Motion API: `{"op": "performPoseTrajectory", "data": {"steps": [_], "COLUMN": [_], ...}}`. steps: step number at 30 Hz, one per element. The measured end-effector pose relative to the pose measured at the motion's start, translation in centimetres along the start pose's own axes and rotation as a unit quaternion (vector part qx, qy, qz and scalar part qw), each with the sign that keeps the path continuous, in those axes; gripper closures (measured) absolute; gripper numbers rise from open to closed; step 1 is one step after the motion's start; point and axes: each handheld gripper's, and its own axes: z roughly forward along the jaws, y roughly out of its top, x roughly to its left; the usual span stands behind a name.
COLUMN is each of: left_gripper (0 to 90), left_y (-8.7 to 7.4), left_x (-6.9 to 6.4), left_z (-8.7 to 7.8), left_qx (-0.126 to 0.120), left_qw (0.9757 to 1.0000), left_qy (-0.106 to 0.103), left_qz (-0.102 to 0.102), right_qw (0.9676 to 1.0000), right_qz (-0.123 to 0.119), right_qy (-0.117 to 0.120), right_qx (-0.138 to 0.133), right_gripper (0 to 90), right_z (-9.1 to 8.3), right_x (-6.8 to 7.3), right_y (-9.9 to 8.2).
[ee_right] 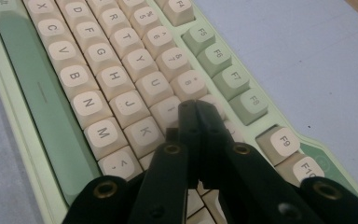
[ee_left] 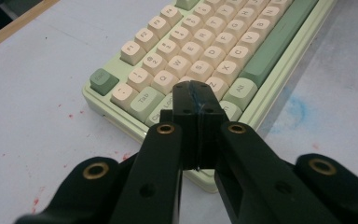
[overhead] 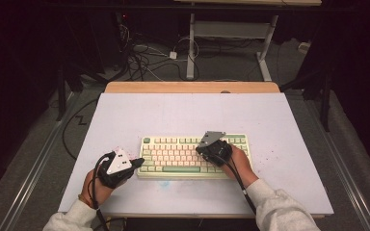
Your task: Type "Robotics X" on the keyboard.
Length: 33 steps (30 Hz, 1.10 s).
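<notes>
A cream and green keyboard lies in the middle of the white table top. My left gripper is shut with nothing in it, its tip at the keyboard's near left corner, by the Caps Lock key in the left gripper view. My right gripper is also shut and empty, hovering over the right half of the keys. In the right gripper view its tip sits above the keys between J, K and the number row.
A wooden strip edges the table's far side. Beyond it stand a table frame and loose cables on the floor. Red specks and a blue smear mark the table top near the keyboard.
</notes>
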Motion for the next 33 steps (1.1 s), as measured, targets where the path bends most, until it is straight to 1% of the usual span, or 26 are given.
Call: {"op": "performPoseTrajectory", "data": {"steps": [3, 4, 5, 6, 7, 8, 9, 15, 17, 18, 20, 24, 29, 33], "left_gripper": [87.9, 87.9, 87.9, 87.9, 87.8, 87.9, 87.9, 87.9, 87.9, 87.9, 87.9, 87.9, 87.9, 87.9], "left_y": [0.0, 0.0, 0.0, 0.0, 0.0, 0.0, 0.0, 0.0, 0.0, 0.0, 0.0, 0.1, 0.2, 0.3], "left_x": [-0.1, -0.1, -0.1, -0.1, -0.1, -0.1, -0.1, -0.1, -0.1, -0.2, -0.2, -0.2, -0.3, -0.3], "left_z": [0.1, 0.1, 0.1, 0.1, 0.1, 0.1, 0.1, 0.1, 0.1, 0.1, 0.1, 0.2, 0.0, 0.0], "left_qx": [0.003, 0.003, 0.003, 0.003, 0.002, 0.003, 0.004, 0.004, 0.004, 0.005, 0.004, 0.005, 0.007, 0.006], "left_qw": [1.0, 1.0, 1.0, 1.0, 1.0, 1.0, 1.0, 1.0, 1.0, 1.0, 1.0, 1.0, 1.0, 1.0], "left_qy": [-0.001, -0.001, -0.001, -0.001, -0.001, -0.001, 0.0, -0.001, -0.003, -0.004, -0.004, -0.004, 0.0, 0.0], "left_qz": [0.002, 0.002, 0.001, 0.001, 0.001, 0.001, 0.001, 0.001, -0.001, -0.001, -0.001, 0.0, 0.002, 0.004], "right_qw": [0.9999, 0.9999, 0.9999, 1.0, 1.0, 0.9999, 0.9999, 0.999, 0.9984, 0.9982, 0.9976, 0.9967, 0.9951, 0.9944], "right_qz": [-0.001, -0.007, -0.003, -0.005, 0.002, 0.001, 0.006, 0.007, 0.015, 0.012, 0.017, 0.019, 0.022, 0.021], "right_qy": [0.006, 0.005, 0.005, 0.004, 0.002, 0.003, 0.002, -0.001, -0.004, -0.004, -0.006, -0.01, -0.011, -0.013], "right_qx": [0.009, 0.011, 0.01, 0.005, -0.001, -0.01, -0.015, -0.043, -0.055, -0.058, -0.067, -0.079, -0.096, -0.103], "right_gripper": [90.0, 90.0, 90.0, 90.0, 90.0, 90.0, 90.0, 90.0, 90.0, 90.0, 90.0, 90.0, 90.0, 90.0], "right_z": [0.2, 0.1, 0.0, -0.1, -0.4, -0.6, -0.8, -1.8, -2.2, -2.4, -2.8, -3.6, -4.5, -5.1], "right_x": [0.0, 0.0, 0.1, 0.1, 0.1, 0.0, 0.0, 0.1, 0.2, 0.2, 0.3, 0.3, 0.4, 0.4], "right_y": [0.0, 0.0, 0.0, 0.0, -0.1, -0.1, -0.1, -0.2, -0.3, -0.3, -0.4, -0.5, -0.8, -1.0]}}
